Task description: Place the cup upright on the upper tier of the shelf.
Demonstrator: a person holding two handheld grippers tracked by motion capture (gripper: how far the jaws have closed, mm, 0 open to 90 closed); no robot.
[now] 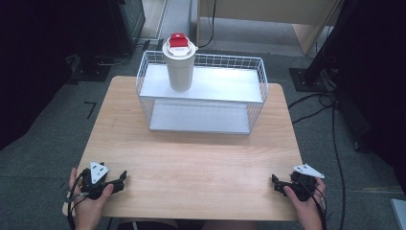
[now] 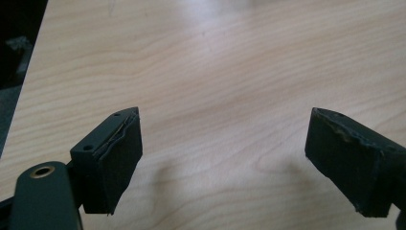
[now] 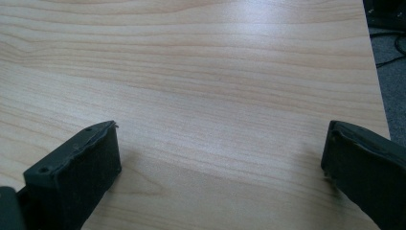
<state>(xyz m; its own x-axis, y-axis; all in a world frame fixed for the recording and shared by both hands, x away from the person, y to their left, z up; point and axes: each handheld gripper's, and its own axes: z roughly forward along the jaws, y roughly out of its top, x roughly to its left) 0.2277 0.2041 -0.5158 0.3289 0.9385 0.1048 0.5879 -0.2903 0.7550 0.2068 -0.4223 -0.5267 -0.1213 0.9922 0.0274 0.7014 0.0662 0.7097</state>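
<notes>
At the lower left of the high view, the left gripper point(image 1: 120, 181) lies on the near corner of the wooden table point(image 1: 191, 158), held by the person's left hand point(image 1: 88, 201), its black jaws pointing toward the middle of the frame. In the left gripper view the left gripper point(image 2: 222, 158) shows its two jaws standing wide apart, with bare wood grain between them and nothing gripped.

At the lower right of the high view, the right gripper point(image 1: 277, 182) rests on the opposite near corner in the right hand point(image 1: 304, 203), jaws aimed toward the centre. The right gripper view shows the right gripper point(image 3: 220, 167) equally spread, its jaws at the bottom corners of the frame with plain tabletop between them and nothing held.

At upper centre of the high view a white wire shelf rack point(image 1: 253, 81) stands on the far half of the table, well apart from both grippers. A cream tumbler point(image 1: 180, 72) with a red flip lid point(image 1: 178, 40) stands upright on the rack's upper shelf, toward its left end. The lower shelf point(image 1: 201, 119) lies beneath it.
</notes>
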